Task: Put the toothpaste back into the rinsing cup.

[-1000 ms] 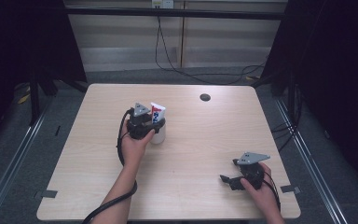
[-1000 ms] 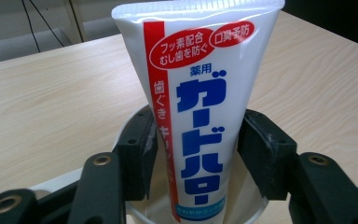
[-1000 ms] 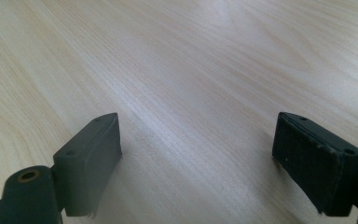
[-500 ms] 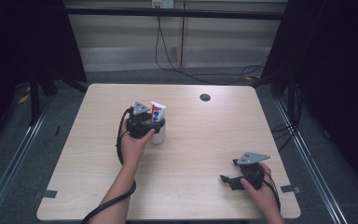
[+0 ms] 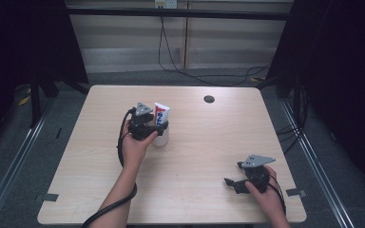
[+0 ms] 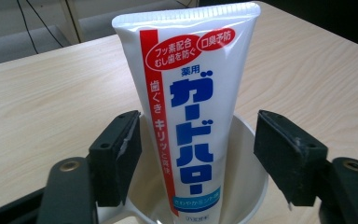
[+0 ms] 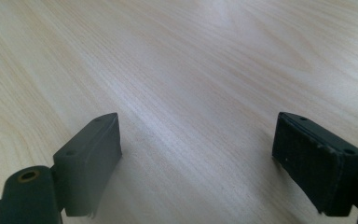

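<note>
A white toothpaste tube (image 6: 191, 107) with red and blue lettering stands upright in a white cup (image 6: 247, 186). In the high view the tube (image 5: 160, 115) and cup (image 5: 160, 137) sit left of the table's middle. My left gripper (image 5: 153, 127) is at the cup, and in the left gripper view its jaws stand apart on either side of the tube without touching it; the left gripper (image 6: 198, 154) is open. My right gripper (image 5: 233, 184) rests low near the table's front right, and in the right gripper view the right gripper (image 7: 196, 158) is open over bare wood.
The light wooden table (image 5: 209, 142) has a round black grommet (image 5: 209, 99) near its far edge. Cables (image 5: 171, 42) hang behind the table. Dark curtains stand on both sides.
</note>
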### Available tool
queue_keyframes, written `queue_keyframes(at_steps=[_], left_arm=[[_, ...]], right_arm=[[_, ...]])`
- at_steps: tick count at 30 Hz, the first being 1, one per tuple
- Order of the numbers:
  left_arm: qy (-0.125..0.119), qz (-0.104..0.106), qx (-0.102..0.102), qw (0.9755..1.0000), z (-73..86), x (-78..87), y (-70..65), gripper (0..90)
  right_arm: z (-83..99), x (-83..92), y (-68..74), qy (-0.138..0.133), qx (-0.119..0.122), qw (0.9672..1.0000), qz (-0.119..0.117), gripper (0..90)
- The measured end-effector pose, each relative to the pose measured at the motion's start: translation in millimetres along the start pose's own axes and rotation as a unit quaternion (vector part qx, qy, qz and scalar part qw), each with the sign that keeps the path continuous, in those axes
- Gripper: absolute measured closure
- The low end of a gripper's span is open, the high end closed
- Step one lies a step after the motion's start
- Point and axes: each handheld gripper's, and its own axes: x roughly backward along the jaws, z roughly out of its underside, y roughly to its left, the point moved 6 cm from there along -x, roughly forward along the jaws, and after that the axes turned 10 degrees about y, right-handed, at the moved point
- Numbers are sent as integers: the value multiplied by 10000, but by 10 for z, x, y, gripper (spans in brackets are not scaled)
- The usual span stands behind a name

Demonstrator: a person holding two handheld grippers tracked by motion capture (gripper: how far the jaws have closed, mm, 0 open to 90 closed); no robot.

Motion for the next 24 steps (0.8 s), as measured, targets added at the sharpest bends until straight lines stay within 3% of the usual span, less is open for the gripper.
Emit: queue_keyframes(at_steps=[3,5,19,24], left_arm=[[43,57,-15,10000,-3,-14,-18,265],[116,25,-130,9998,6,-22,-19,253],[40,70,-41,10000,-11,-22,-43,196],[28,-14,-68,10000,-31,0,-33,158]], right_arm=[[0,0,0,0,0,10000,0,149],[0,0,0,-1,3,10000,0,149],[0,0,-1,1,4,10000,-2,149],[0,0,-1,-1,3,10000,-1,149]])
